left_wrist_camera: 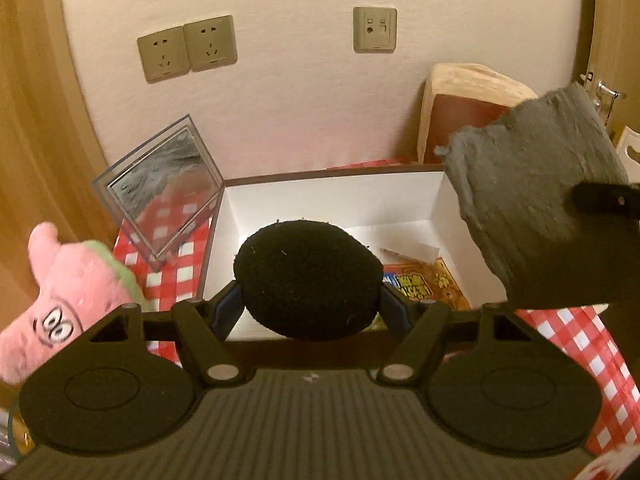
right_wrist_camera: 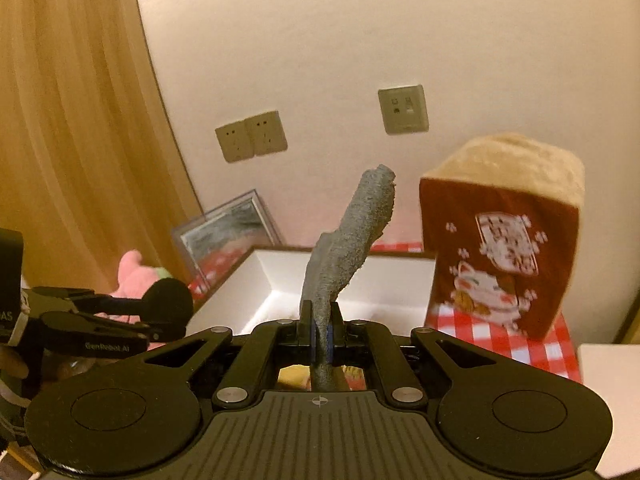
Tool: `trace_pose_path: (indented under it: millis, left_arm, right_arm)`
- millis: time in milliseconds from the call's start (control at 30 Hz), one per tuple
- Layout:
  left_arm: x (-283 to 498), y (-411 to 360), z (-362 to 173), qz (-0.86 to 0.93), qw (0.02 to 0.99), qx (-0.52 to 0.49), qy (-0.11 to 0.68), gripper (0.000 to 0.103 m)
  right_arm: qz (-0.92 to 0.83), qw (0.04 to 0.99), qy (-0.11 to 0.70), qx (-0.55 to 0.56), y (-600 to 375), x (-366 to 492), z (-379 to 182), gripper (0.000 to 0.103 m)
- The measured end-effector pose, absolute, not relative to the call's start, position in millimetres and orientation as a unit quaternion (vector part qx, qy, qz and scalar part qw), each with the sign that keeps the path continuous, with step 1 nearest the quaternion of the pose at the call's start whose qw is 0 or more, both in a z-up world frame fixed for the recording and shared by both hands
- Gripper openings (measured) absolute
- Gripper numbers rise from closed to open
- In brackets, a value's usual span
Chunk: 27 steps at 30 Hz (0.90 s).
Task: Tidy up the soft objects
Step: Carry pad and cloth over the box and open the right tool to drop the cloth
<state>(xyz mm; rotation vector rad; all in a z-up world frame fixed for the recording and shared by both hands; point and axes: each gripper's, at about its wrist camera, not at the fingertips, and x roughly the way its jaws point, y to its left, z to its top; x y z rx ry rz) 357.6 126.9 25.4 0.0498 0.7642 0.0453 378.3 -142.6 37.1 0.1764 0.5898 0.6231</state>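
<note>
My left gripper [left_wrist_camera: 308,300] is shut on a black fuzzy oval pad [left_wrist_camera: 307,278], held above the open white box [left_wrist_camera: 332,196]. In the right wrist view the same pad [right_wrist_camera: 170,304] shows at the left with the left gripper [right_wrist_camera: 160,316]. My right gripper [right_wrist_camera: 319,336] is shut on a grey fuzzy cloth [right_wrist_camera: 348,240] that stands up between its pads over the box [right_wrist_camera: 384,276]. From the left wrist view the grey cloth [left_wrist_camera: 532,188] hangs at the right above the box corner. A pink plush toy [left_wrist_camera: 60,300] lies left of the box.
A clear plastic case [left_wrist_camera: 160,188] leans on the wall left of the box. A red and cream plush block with a cat print [right_wrist_camera: 504,248] stands at the right on the red checked cloth [right_wrist_camera: 500,340]. Colourful packets [left_wrist_camera: 424,284] lie inside the box. Wall sockets [left_wrist_camera: 188,52] are behind.
</note>
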Motion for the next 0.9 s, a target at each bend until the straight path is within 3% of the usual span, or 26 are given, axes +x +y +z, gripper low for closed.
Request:
trace_pose_path:
  millis: [900]
  left_arm:
    - [478.5, 124.9, -28.7, -0.008, 0.893, 0.045, 0.448, 0.071]
  right_arm:
    - [0.262, 0.893, 0.365, 0.01, -79.1, 497.8, -28.3, 0.005]
